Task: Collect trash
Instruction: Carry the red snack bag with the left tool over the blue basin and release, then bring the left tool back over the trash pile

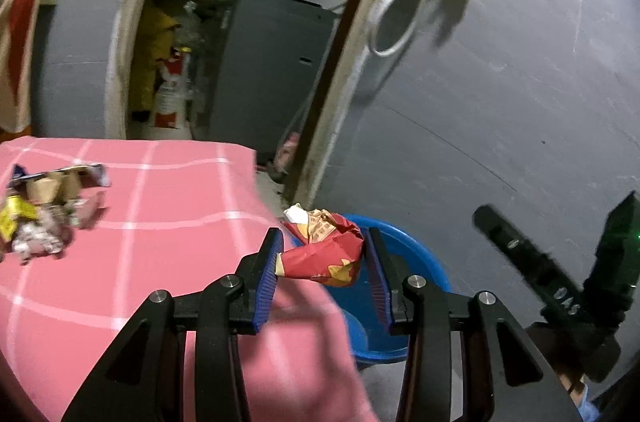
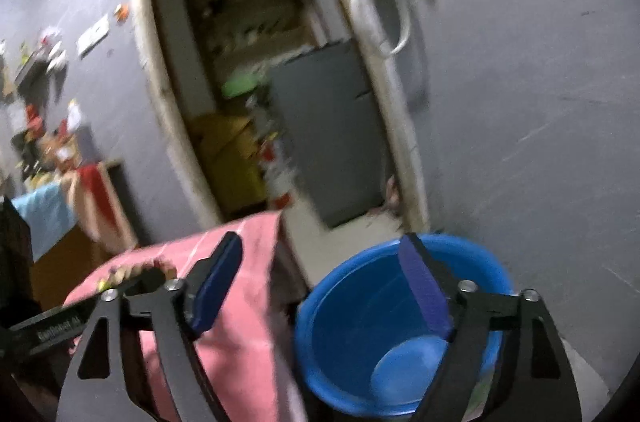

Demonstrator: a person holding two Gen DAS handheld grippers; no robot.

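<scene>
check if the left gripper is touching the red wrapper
Touching. In the left wrist view, the left gripper has both blue pads pressed against the sides of the crumpled red wrapper, holding it in the air over the blue bucket.

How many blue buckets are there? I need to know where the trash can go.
1: the blue bucket stands on the floor beside the pink-clothed table, below the wrapper-holding left hand-held gripper. Others may be out of view.
</scene>
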